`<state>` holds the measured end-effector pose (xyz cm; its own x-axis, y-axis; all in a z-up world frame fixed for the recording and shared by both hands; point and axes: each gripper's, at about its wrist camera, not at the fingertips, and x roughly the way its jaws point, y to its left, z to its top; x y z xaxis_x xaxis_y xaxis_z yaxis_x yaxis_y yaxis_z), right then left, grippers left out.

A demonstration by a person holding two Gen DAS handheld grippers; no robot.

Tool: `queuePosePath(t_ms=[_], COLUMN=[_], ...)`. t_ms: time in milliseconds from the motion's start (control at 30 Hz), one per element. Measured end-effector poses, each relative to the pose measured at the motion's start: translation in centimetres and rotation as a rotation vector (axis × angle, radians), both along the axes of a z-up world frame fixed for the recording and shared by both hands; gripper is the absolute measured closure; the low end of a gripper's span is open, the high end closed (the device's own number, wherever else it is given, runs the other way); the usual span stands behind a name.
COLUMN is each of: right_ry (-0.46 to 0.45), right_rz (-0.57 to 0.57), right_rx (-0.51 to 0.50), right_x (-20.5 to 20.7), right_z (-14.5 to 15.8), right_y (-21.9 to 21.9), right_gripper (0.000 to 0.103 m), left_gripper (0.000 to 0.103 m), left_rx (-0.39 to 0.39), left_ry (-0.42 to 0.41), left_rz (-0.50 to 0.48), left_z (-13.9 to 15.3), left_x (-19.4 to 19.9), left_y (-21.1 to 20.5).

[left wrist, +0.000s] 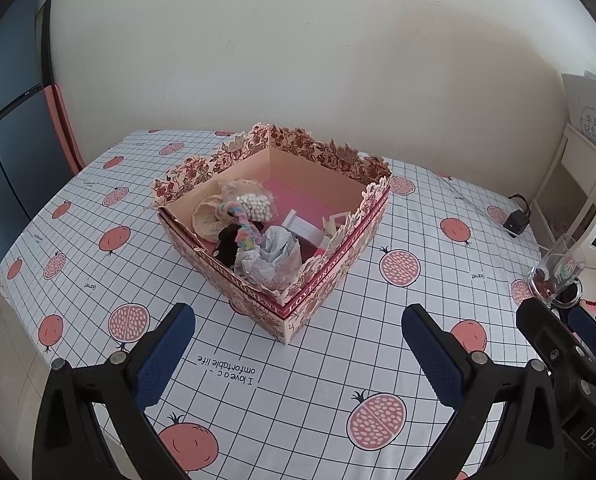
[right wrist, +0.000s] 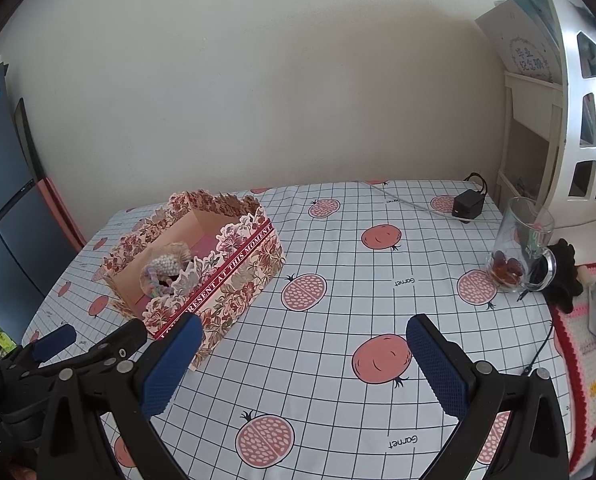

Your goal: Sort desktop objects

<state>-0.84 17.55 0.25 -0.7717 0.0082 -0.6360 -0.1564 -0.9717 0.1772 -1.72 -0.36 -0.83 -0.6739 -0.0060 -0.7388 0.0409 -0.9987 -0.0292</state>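
Just ahead of the left gripper (left wrist: 298,354), the floral box (left wrist: 275,236) sits corner-on upon the checked tablecloth (left wrist: 318,392), filled with small items; it lies ahead-left of the right gripper (right wrist: 304,364). Bare cloth spreads rightward to a glass mug (right wrist: 522,246) and a black adapter (right wrist: 468,205) near the edges. Both grippers' jaws are spread wide, holding nothing.

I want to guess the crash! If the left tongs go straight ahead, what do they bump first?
Probably the near corner of the flowery box. The left tongs are open and empty, pointing at it over bare tablecloth; the exact depth is unclear.
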Motion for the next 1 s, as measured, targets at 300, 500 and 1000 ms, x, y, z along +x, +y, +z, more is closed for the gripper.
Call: queuePosePath(t_ms=[300,500,1000], right_ry=[-0.002,-0.001,0.009], right_rz=[-0.001,0.0,-0.001], right_rx=[0.019,0.019,0.02], right_x=[-0.03,-0.03,0.03], right_z=[-0.14,-0.14,-0.09], right_y=[-0.27,-0.26,-0.33], right_gripper=[0.0,0.0,0.0], left_gripper=[0.0,0.0,0.0], left_rx=[0.015,0.027,-0.007], left_ry=[-0.019,-0.018,0.002], left_rz=[0.0,-0.004,0.009], left_z=[-0.52,-0.54,-0.15], left_x=[-0.19,-0.23,0.05], left_y=[-0.26,-0.38,-0.23])
